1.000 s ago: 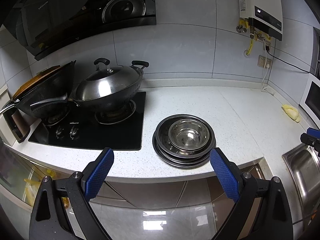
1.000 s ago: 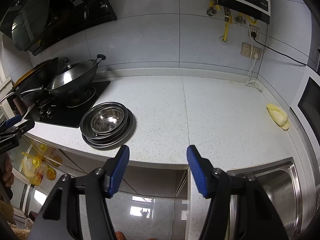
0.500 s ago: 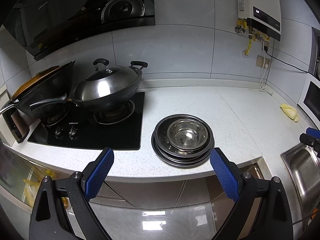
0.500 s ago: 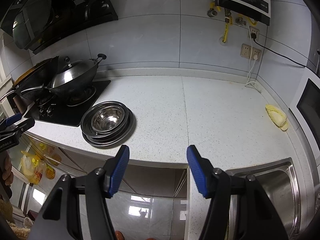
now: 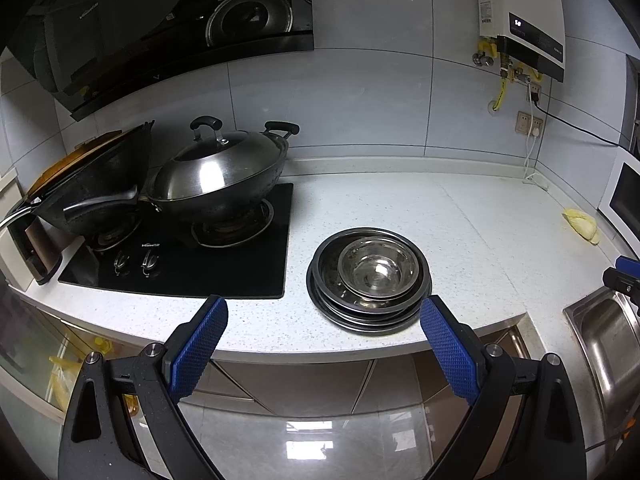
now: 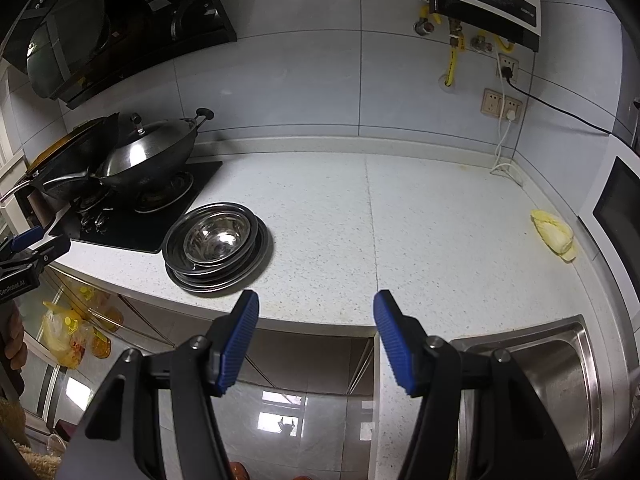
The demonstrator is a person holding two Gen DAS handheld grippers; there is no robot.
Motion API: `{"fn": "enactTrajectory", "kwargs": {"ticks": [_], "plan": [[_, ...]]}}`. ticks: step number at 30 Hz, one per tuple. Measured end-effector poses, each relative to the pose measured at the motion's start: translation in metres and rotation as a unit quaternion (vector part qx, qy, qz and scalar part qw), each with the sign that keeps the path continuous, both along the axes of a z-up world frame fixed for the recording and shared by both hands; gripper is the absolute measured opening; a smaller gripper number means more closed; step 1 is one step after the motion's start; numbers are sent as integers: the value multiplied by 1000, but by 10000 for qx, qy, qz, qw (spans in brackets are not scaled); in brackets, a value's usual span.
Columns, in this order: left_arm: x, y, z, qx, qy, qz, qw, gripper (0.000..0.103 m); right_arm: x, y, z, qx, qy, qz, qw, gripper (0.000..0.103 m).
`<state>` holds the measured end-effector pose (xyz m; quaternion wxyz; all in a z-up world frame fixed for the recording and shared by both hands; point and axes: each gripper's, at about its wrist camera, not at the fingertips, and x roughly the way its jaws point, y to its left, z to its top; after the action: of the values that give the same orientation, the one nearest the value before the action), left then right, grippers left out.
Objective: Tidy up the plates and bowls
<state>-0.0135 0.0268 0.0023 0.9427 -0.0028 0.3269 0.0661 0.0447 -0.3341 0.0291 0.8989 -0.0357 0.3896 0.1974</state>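
Both grippers' fingers spread, empty; plate count under the bowl unclear in nested stack

Both wrist views off counter's front edge, facing wall, sharing plate stack

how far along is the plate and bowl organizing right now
Done: nothing visibly sorted. The steel bowl sits nested on the stack of plates on the countertop beside the stove.
In hand: nothing. The left gripper and right gripper are both open and empty, short of the counter edge.
Left: apparently all of it, starting with reaching the stack.
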Motion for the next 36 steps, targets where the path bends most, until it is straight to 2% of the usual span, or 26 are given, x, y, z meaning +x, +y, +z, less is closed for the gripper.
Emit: {"fn": "enactTrajectory", "kwargs": {"ticks": [10, 26, 36], "plan": [[2, -2, -1, 1, 30, -17, 10000, 94, 3, -4, -2, 1, 25, -25, 10000, 58], [5, 8, -5, -7, 86, 248, 9997, 94, 11, 5, -6, 10, 64, 98, 9999, 58], [10, -5, -6, 8, 112, -11, 9999, 94, 11, 2, -6, -27, 68, 0, 10000, 58]]}}
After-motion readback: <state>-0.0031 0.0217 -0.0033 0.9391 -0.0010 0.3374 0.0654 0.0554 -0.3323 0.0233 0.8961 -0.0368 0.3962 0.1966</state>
